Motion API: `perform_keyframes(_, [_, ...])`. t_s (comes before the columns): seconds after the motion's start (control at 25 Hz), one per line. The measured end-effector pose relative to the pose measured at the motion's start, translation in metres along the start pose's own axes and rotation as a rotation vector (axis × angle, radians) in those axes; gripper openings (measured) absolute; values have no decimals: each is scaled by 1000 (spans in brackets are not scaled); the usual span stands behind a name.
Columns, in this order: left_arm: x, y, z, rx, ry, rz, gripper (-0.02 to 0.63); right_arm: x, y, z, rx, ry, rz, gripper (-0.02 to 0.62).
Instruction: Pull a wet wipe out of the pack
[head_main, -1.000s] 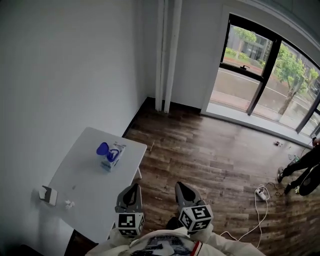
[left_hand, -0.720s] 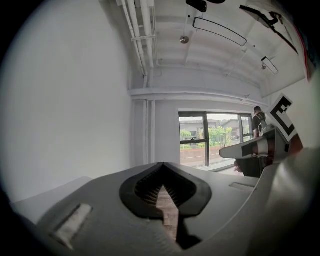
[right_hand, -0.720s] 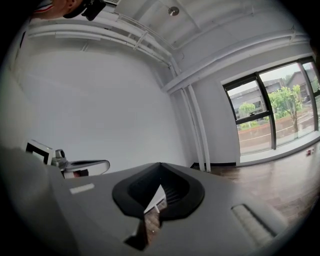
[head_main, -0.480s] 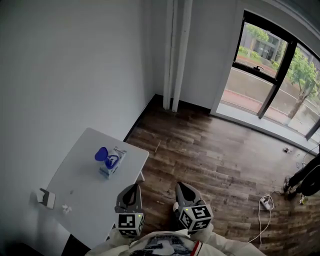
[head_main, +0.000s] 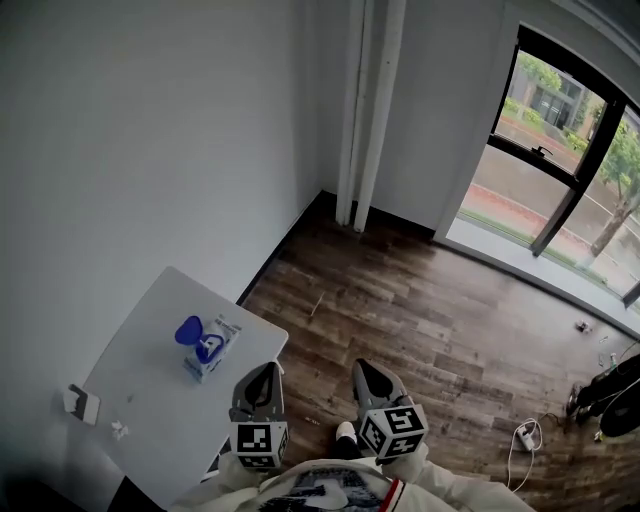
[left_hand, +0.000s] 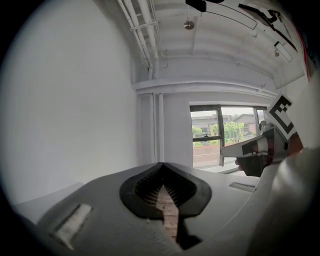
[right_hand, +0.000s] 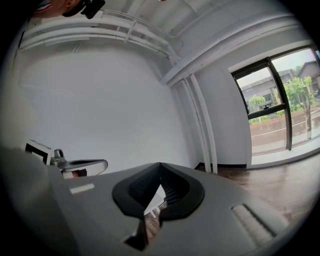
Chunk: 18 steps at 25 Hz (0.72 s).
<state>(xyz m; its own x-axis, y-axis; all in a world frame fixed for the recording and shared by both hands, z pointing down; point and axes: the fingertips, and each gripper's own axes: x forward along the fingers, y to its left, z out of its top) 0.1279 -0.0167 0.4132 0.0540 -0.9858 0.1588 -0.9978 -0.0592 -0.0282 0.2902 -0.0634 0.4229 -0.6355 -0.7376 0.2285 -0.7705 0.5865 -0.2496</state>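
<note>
1. At the far left, a small white stand (head_main: 82, 402) sits on the bench (head_main: 140, 340) at its left edge. A few white scraps (head_main: 118, 431) lie just beside it.
2. The pack (head_main: 208, 352) lies on the bench near its far right corner. Its blue lid (head_main: 189, 331) is flipped open.
3. Your left gripper (head_main: 261, 376) shows at the bench's right edge, near the pack but apart from it. Its jaws are pressed together with nothing between them.
4. Your right gripper (head_main: 371, 374) is beside the left one, over the wood floor (head_main: 430, 320). Its jaws are also closed and empty.
5. White pipes (head_main: 366, 110) run up the wall in the corner.
6. A power strip (head_main: 525, 433) lies on the floor, and a dark-framed window (head_main: 560, 170) fills the far right.
</note>
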Motion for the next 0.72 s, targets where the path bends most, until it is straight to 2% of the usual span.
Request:
perform_keyframes(0.36, [77, -27, 8, 10, 20, 5, 5, 37, -70, 22, 10, 14, 3, 5])
perform_keyframes(0.48, [99, -36, 14, 10, 3, 11, 5, 48, -91, 28, 6, 21, 12, 5])
perform_keyframes(0.72, [122, -31, 13, 10, 20, 66, 5, 69, -112, 29, 6, 35, 50, 6])
